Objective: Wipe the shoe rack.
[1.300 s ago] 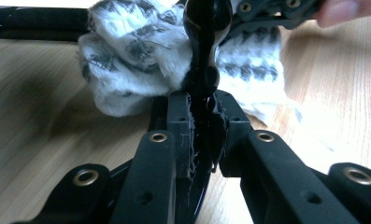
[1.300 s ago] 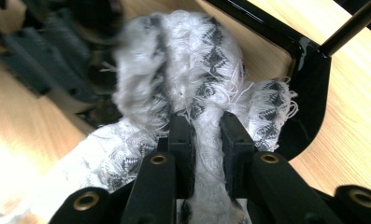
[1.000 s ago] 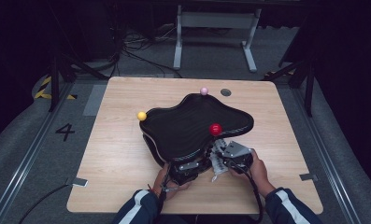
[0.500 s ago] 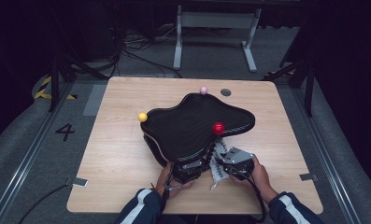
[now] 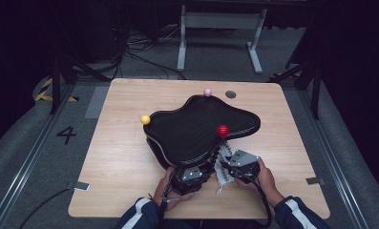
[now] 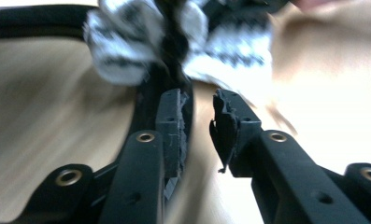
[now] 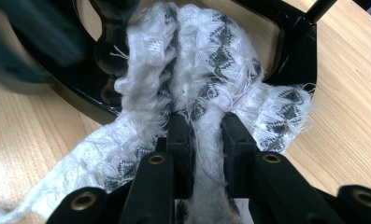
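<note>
A white knitted cloth with a black zigzag pattern hangs at the near edge of a black curvy stand. My right gripper is shut on a fold of the cloth, in front of the stand's black frame. In the high view the right gripper sits just right of the cloth. My left gripper has just been opening; its jaws stand apart with nothing between them, and the cloth lies beyond the tips. The left gripper rests under the stand's near end.
A red ball, a yellow ball and a pink ball stand on posts around the stand. The wooden table has bare room left and right. A small dark disc lies at the far edge.
The right hand and its gripper have drawn slightly toward the near edge with the cloth. The left hand has stayed in place.
</note>
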Motion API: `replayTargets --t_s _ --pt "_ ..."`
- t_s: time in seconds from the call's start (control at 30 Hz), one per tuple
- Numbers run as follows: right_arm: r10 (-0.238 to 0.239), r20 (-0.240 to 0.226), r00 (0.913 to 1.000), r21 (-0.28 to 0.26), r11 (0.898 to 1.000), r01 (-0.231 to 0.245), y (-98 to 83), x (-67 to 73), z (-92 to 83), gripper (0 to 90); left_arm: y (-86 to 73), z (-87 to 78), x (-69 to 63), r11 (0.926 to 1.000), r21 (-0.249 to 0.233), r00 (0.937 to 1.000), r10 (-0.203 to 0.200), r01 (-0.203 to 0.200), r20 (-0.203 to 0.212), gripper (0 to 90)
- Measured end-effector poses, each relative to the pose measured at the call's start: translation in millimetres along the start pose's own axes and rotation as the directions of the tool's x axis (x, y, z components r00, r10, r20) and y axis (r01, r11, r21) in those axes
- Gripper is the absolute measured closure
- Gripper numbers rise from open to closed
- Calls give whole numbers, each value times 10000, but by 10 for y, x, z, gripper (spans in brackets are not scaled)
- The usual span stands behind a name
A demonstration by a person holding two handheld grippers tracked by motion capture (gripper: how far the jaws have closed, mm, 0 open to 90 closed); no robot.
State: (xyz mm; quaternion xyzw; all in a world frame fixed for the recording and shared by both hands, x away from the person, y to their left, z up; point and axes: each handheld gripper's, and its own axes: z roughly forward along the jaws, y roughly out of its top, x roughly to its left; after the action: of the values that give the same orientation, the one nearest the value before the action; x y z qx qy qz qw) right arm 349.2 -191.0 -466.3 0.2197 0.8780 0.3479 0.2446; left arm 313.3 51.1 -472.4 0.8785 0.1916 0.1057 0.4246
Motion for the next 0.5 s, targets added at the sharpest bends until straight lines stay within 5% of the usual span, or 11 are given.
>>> replayTargets --t_s 0.13,0.33,0.43,0.5 --pt "-25 106 9999 119 9999 23 -4 -3 0 763 -145 -228 1 9992 394 9999 -77 80 -93 640" --pt "186 481 9987 357 9992 -203 -44 -73 25 764 -399 -547 150 9958 624 9938 -614 673 -927 564" --pt "271 608 9978 466 9985 -300 -61 -109 37 764 -507 -693 310 9924 611 9832 -958 1064 -1553 517" --pt "304 565 9979 494 9982 -332 -68 -127 32 762 -585 -778 463 9881 441 9696 -1354 1472 -2037 492"
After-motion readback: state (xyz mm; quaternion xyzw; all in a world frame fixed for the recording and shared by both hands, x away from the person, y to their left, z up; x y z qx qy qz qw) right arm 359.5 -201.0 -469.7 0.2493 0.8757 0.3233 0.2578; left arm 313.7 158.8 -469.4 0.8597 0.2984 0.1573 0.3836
